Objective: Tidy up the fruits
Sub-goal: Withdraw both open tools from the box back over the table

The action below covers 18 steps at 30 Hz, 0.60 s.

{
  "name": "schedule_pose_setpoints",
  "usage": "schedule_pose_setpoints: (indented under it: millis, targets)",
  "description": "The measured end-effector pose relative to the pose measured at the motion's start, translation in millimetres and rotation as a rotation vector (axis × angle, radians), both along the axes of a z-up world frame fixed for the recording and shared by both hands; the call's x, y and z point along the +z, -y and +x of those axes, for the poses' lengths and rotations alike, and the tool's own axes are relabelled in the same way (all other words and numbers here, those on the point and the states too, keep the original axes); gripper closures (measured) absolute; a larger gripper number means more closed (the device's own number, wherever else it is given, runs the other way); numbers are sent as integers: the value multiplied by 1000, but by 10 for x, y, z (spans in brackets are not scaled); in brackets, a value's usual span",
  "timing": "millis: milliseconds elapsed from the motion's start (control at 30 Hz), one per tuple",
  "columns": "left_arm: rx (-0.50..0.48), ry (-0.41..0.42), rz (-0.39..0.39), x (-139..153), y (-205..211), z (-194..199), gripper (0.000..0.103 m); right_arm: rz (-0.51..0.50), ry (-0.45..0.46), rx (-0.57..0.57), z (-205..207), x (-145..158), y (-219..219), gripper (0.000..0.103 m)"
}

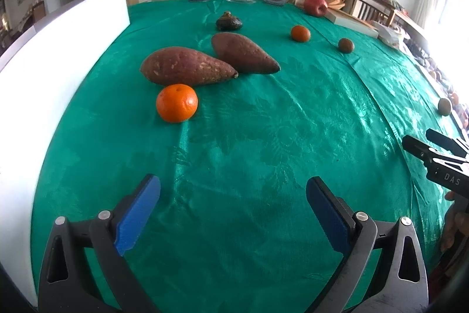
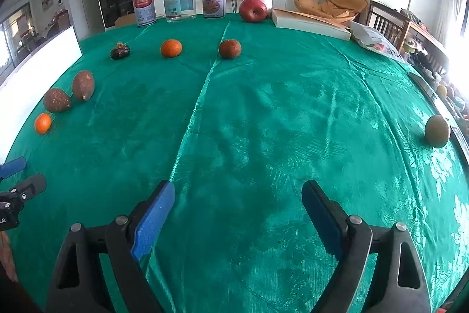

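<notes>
Both my claws wide apart over the green cloth, nothing between the pads.

From my left wrist, my left claw point(image 1: 233, 192) gapes empty above bare tablecloth point(image 1: 249, 137); a tangerine point(image 1: 176, 103) sits ahead to the left, just beside the nearer of two sweet potatoes point(image 1: 187, 66) (the second point(image 1: 243, 53) lies right behind it), with a dark wrinkled fruit point(image 1: 228, 21), a smaller tangerine point(image 1: 300, 33) and a red apple point(image 1: 315, 5) farther back. From my right wrist, my right claw point(image 2: 238, 194) also stands open and empty, a greenish-brown round fruit point(image 2: 436, 131) well off to its right near the table edge, a brown round fruit point(image 2: 230, 49) far ahead.
</notes>
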<state>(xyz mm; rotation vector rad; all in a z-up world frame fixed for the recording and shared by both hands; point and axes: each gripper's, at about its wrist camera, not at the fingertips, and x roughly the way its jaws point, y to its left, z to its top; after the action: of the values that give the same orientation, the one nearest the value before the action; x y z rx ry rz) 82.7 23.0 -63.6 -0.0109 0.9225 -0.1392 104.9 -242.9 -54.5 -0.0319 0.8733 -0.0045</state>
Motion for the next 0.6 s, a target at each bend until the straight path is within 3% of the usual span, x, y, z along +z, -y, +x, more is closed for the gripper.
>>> schedule_pose_setpoints:
  millis: [367, 600]
  targets:
    - [-14, -11, 50, -17, 43, -7, 2, 8, -3, -6, 6, -11, 13, 15]
    - [-20, 3, -22, 9, -46, -25, 1, 22, -6, -9, 5, -12, 35, 15]
